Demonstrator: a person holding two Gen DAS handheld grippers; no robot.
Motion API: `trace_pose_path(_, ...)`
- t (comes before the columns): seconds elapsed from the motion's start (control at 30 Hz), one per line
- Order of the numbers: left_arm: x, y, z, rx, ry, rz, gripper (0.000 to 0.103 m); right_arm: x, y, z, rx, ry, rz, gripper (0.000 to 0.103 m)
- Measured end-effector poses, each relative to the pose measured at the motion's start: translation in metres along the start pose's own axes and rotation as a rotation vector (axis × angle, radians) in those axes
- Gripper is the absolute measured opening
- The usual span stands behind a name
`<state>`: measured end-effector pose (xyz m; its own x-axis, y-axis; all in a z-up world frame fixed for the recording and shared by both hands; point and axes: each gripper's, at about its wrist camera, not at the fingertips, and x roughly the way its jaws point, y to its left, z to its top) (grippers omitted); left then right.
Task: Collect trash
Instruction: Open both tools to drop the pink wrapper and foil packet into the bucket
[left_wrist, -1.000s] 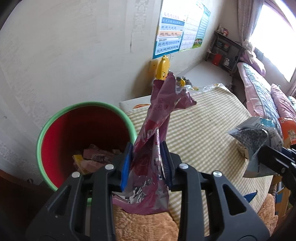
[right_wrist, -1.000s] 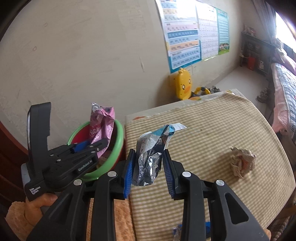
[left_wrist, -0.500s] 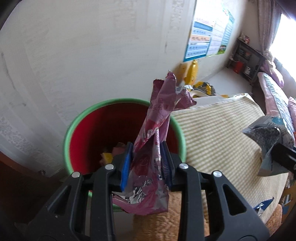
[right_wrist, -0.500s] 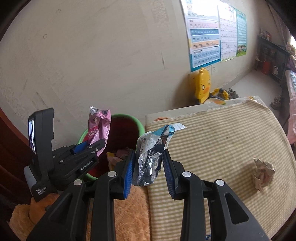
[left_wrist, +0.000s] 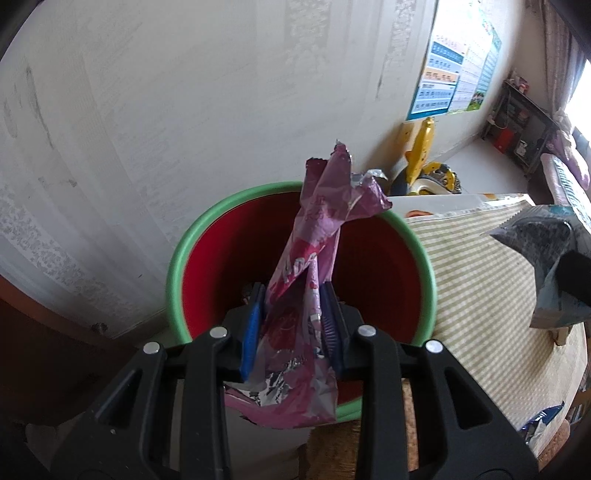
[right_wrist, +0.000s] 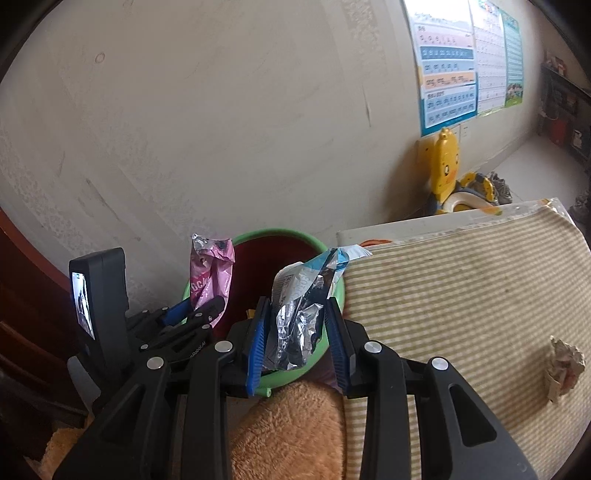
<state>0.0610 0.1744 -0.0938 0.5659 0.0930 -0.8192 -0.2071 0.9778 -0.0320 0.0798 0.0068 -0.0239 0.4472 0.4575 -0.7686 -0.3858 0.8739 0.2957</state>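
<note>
My left gripper is shut on a crumpled pink snack wrapper, held upright over the mouth of a red bin with a green rim. The right wrist view shows that same left gripper and pink wrapper at the bin's left side. My right gripper is shut on a silver and blue foil wrapper, hanging above the bin's near right rim. That foil wrapper also shows at the right edge of the left wrist view.
A table with a striped yellow cloth stands right of the bin, with a crumpled paper ball on it. An orange fuzzy sleeve lies below my right gripper. A yellow duck toy stands by the wall. A blue wrapper lies at the cloth's near edge.
Both grippers have moved left from above the table toward the bin. The pink wrapper now hangs over the bin's opening, and the foil wrapper has come over its near rim.
</note>
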Motion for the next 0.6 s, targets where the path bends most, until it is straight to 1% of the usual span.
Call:
trace_pose_path(0.3, 0.011, 0.011, -0.003, -0.024, 0.031, 0.01, 0.03, 0.025, 0.013, 0.01, -0.041, 0.027, -0.003, 0.031)
trace_pose_path(0.6, 0.022, 0.019, -0.004, -0.04, 0.056, 0.021, 0.03, 0.035, 0.018, 0.019, -0.043, 0.026, 0.01, 0.031)
